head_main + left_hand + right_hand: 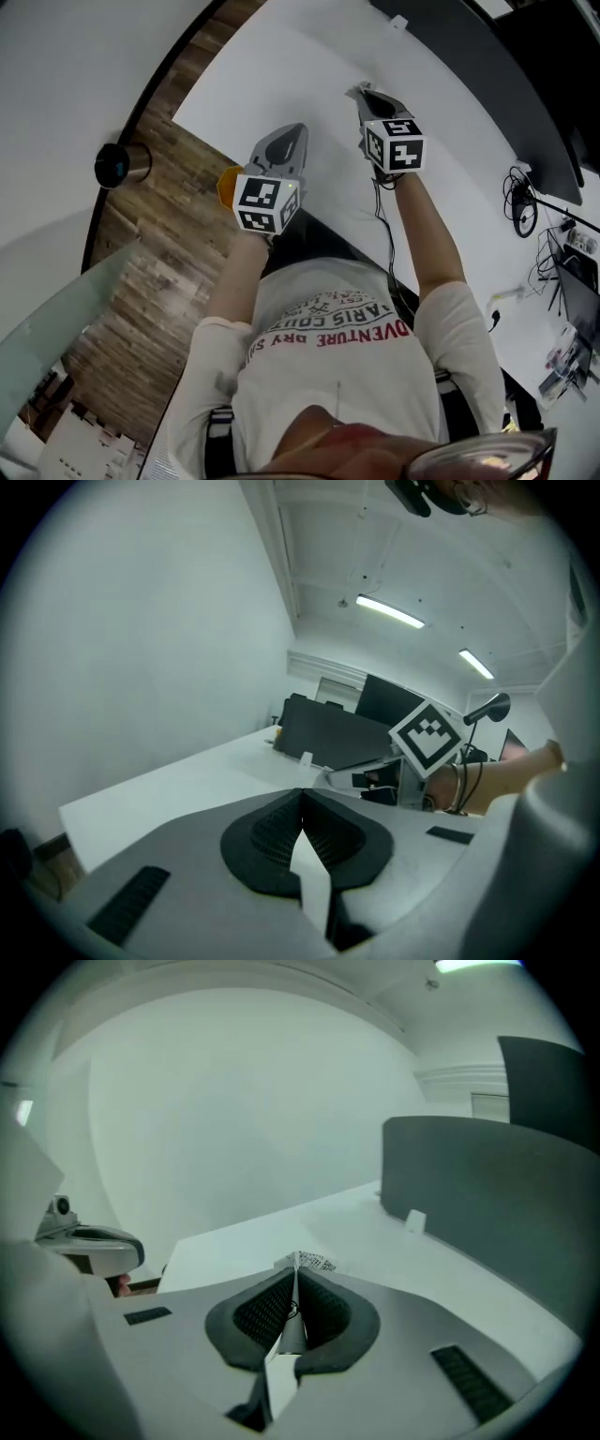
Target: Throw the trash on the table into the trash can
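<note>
I'm watching the right gripper (pixel 296 1274) clenching a printed paper scrap (pixel 311 1262), whose edge is poking past the jaw tips; it's hanging over the middle of the table (pixel 300 66); the left gripper (pixel 302 797) is sitting clamped shut above the table's near edge; a round can (pixel 122 164) is standing on the wood floor (pixel 159 281), just off the table's near left corner.

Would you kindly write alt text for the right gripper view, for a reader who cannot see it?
The right gripper is shut on a thin scrap of printed paper that pokes out past its tips, with a white table beyond. A dark partition stands at the right; the left gripper shows at the left edge.
</note>
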A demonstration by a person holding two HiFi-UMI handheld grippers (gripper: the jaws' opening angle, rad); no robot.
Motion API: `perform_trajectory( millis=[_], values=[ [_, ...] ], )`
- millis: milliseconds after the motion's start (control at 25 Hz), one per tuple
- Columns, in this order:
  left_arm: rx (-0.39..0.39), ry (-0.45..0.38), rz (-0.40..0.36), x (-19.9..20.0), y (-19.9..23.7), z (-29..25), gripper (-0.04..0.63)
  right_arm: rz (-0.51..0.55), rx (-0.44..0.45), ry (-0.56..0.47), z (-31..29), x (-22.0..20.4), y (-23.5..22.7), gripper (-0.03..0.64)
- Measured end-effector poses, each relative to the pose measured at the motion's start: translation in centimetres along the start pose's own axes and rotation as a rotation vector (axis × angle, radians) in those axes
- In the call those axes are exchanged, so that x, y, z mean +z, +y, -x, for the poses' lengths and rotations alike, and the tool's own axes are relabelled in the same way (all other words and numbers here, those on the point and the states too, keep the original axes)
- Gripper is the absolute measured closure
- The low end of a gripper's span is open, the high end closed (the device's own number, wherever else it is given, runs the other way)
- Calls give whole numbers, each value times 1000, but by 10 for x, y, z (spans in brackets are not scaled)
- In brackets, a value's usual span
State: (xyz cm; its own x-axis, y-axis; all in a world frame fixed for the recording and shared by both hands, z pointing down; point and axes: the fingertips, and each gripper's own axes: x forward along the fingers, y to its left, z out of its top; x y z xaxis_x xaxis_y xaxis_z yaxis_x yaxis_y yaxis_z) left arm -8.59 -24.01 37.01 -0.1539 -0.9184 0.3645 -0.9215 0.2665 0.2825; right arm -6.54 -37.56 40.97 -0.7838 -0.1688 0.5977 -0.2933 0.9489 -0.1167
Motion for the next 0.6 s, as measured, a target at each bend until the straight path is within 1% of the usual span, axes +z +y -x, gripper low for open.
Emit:
perform_trajectory(
  millis=[200, 320, 480, 600],
  values=[
    [175, -36, 74, -28, 71, 106, 572, 111, 192, 9, -20, 0, 158, 586],
    [282, -48, 122, -52, 112, 170, 572, 172, 314, 24, -31, -10, 251, 586],
    [439, -49, 210, -98, 161, 252, 572, 251, 460, 113, -54, -57, 354, 586],
    [528, -42, 272, -138, 193, 299, 572, 308, 520, 196, -77, -107, 407, 586]
  ],
)
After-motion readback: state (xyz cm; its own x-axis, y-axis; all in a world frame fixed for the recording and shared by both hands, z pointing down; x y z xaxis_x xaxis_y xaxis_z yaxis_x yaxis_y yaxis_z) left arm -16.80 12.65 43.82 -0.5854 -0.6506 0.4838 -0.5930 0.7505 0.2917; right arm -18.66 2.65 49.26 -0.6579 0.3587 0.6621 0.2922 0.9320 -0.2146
